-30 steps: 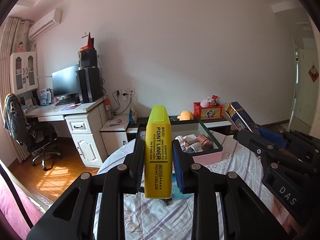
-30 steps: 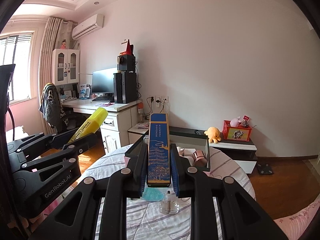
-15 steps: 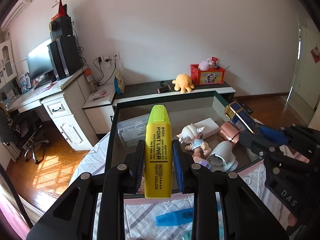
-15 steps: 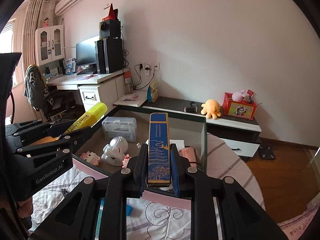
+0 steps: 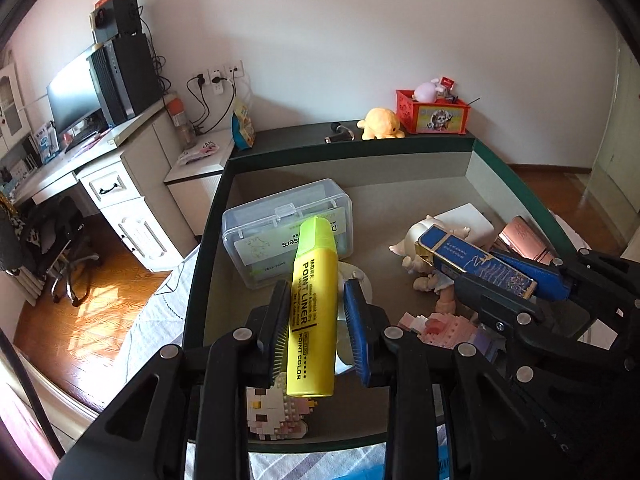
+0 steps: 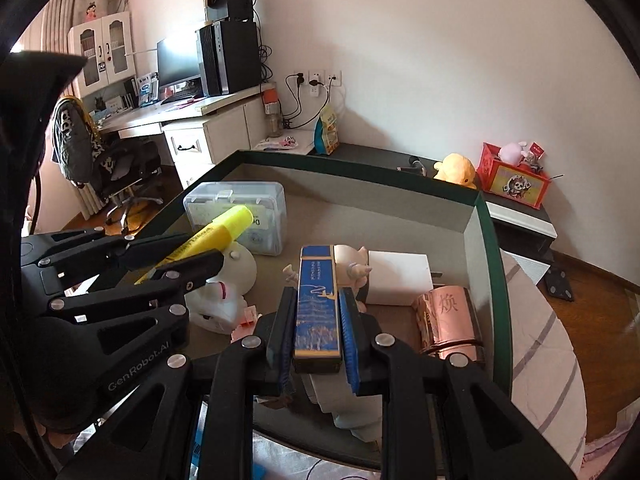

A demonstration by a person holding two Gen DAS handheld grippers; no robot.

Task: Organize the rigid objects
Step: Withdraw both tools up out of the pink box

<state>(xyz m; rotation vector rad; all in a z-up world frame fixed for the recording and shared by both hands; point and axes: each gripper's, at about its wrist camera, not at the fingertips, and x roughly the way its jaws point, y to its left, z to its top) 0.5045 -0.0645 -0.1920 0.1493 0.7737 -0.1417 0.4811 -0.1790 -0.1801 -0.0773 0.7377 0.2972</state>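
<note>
Your yellow highlighter [image 5: 313, 312] reads "POINT LINER / POINT COLOR". The left tool [image 6: 188, 258] says "GenRobot.AI". The copper tin [image 6: 447, 318], at 3 o'clock, carries "焕".

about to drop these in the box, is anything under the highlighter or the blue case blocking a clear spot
Yes. Below the yellow highlighter in the left tongs lie a white figure and a block toy. Under the blue case in the right tongs sits a pale figurine. Bare box floor lies farther back.

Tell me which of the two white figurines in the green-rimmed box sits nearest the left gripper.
The smooth rounded white figurine, directly beneath the left gripper holding the yellow highlighter. The horned figurine stands farther right, behind the blue box.
</note>
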